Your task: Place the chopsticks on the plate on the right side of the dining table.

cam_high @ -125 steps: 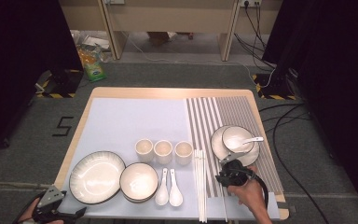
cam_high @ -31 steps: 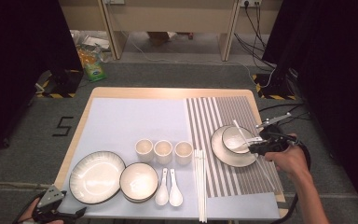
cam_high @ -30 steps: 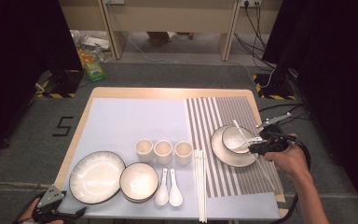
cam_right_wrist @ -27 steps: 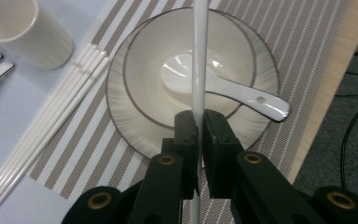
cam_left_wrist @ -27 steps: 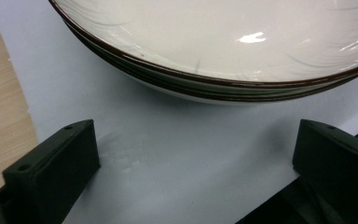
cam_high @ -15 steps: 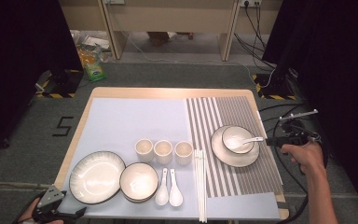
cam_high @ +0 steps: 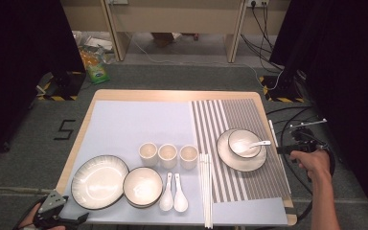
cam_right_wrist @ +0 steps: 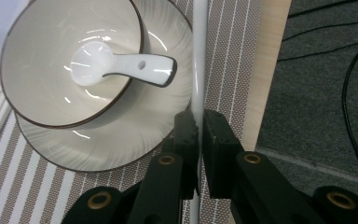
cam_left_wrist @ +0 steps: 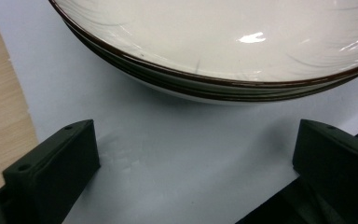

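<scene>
**Right jaws clamped on one chopstick at the desk's 3 o'clock edge**

The desk (cam_high: 124,98) carries a pale blue mat on its left part and a striped mat (cam_high: 249,120) on its right. Your right gripper (cam_right_wrist: 198,133) has its jaws clenched on a single white chopstick (cam_right_wrist: 198,56), which lies along the striped mat just beside the plate (cam_right_wrist: 121,140), at that plate's 3 o'clock in the high view. The bowl (cam_right_wrist: 51,60) sits on that plate with a spoon (cam_right_wrist: 121,67) in it. In the high view your right hand (cam_high: 311,160) is off the desk's 3 o'clock edge. Your left gripper (cam_left_wrist: 196,177) sits near 7 o'clock, jaws spread wide with nothing between them, just short of the big plate (cam_left_wrist: 214,42). Spare chopsticks (cam_high: 206,187) lie near 6 o'clock.
</scene>
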`<state>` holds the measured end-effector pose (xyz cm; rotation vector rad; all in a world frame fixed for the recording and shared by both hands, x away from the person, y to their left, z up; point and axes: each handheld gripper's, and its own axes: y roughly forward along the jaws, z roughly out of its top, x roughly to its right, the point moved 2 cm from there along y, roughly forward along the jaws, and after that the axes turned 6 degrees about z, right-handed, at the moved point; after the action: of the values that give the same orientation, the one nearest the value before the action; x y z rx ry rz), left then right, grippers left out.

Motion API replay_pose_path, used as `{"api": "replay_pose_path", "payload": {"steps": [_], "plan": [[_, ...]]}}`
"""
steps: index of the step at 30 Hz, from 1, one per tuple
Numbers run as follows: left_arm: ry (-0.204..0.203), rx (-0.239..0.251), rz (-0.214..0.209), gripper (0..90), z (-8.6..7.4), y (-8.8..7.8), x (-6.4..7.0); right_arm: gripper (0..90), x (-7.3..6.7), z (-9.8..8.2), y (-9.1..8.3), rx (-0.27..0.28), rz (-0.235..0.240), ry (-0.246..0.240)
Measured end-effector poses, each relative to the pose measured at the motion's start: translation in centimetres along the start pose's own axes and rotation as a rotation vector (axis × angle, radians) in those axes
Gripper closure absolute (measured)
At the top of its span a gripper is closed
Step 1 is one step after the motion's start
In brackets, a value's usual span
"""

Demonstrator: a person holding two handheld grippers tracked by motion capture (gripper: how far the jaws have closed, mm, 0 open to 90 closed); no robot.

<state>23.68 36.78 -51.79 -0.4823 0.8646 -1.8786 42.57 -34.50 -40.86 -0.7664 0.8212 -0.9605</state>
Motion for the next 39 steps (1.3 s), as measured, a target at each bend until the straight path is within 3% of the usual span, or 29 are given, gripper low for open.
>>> {"api": "replay_pose_path", "payload": {"steps": [6, 19, 31, 39], "plan": [[-0.002, -0.002, -0.001, 0.0, 0.0, 0.0, 0.0, 84.5, 0.0, 0.0, 1.3, -0.024, -0.014, -0.001], [-0.006, 0.001, -0.003, 0.0, 0.0, 0.0, 0.0, 84.5, -1.0, 0.4, 4.3, -0.046, 0.007, -0.024], [0.001, -0.008, -0.003, 0.0, 0.1, 0.0, 0.0, 84.5, -1.0, 0.8, 5.8, -0.024, 0.017, -0.043], [-0.002, 0.001, 0.001, 0.0, 0.0, 0.0, 0.0, 84.4, -0.8, 1.1, 6.2, -0.006, 0.024, -0.025]]}}
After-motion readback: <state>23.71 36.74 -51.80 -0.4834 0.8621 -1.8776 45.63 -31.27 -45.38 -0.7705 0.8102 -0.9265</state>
